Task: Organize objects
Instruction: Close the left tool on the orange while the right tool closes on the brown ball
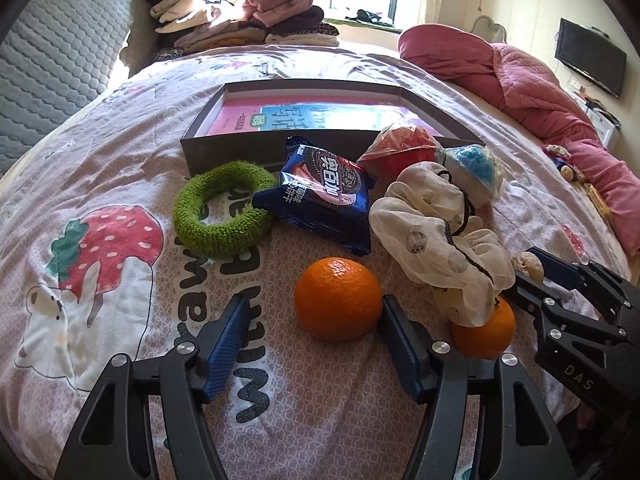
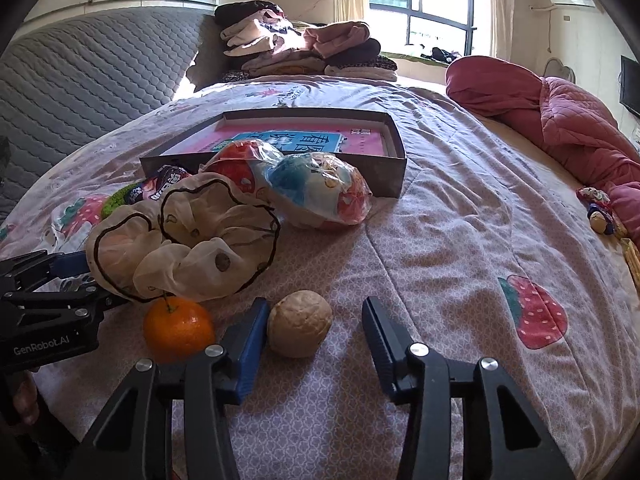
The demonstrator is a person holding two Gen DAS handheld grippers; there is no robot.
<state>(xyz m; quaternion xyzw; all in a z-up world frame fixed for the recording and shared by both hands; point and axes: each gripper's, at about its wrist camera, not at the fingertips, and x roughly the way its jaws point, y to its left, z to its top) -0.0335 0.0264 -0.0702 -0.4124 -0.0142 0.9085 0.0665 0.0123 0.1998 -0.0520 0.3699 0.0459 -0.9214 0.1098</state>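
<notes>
An orange (image 1: 338, 298) lies on the bedspread between the fingers of my left gripper (image 1: 313, 301); the right pad is at its skin and the left pad stands off, so the gripper is open. My right gripper (image 2: 315, 303) is open around a walnut (image 2: 299, 323), with its left pad against the shell and a gap on the right. A second orange (image 2: 178, 328) sits partly under a white ruffled cloth (image 2: 188, 240). Behind these lie a green knitted ring (image 1: 224, 208), a blue cookie pack (image 1: 324, 196) and two bagged toy balls (image 2: 316, 192).
A shallow grey box (image 1: 232, 152) holding a pink book lies beyond the objects. Folded clothes (image 1: 240, 20) are stacked at the far end of the bed. A pink quilt (image 1: 532, 92) runs along the right side and a grey padded headboard (image 2: 88, 76) along the left.
</notes>
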